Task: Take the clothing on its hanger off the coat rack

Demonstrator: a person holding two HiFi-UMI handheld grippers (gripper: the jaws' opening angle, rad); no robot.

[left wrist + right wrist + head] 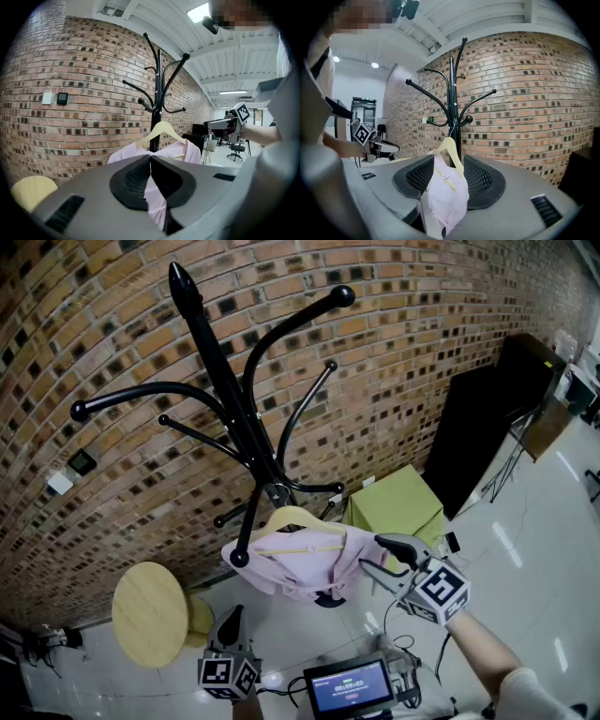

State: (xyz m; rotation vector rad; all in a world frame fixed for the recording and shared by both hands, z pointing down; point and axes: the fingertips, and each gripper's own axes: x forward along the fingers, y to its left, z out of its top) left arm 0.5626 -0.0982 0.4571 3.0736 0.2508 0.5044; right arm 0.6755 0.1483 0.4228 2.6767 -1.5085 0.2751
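Right gripper view: my right gripper (449,160) has its jaws standing wide with nothing pinched. The clothing (447,197) shows in the gap between the two pads. It is a pale pink garment, soft and bunched, draped over a light wooden hanger (452,149) with a thin crossbar. From here I see the hanger almost end-on, so its long axis runs away from this gripper toward the black coat rack (452,93). The near shoulder points back at the jaws.

In the head view the jaw tips sit just beside the garment's right edge. I cannot tell whether they touch the cloth. The hanger lies roughly left to right there and hangs low on the rack close to the pole, with the pink fabric sagging below it.

My left gripper (233,613) is nearer to me and to the left, well apart from the clothing. Its pads are closed together on nothing. Its own view shows the hanger broadside, shoulders spread left and right and the hook up by the pole.

Farther out, a round wooden stool (150,613) stands to the left. A green box (394,502) sits far right by the brick wall (422,352), and a small screen (349,685) is nearest me.
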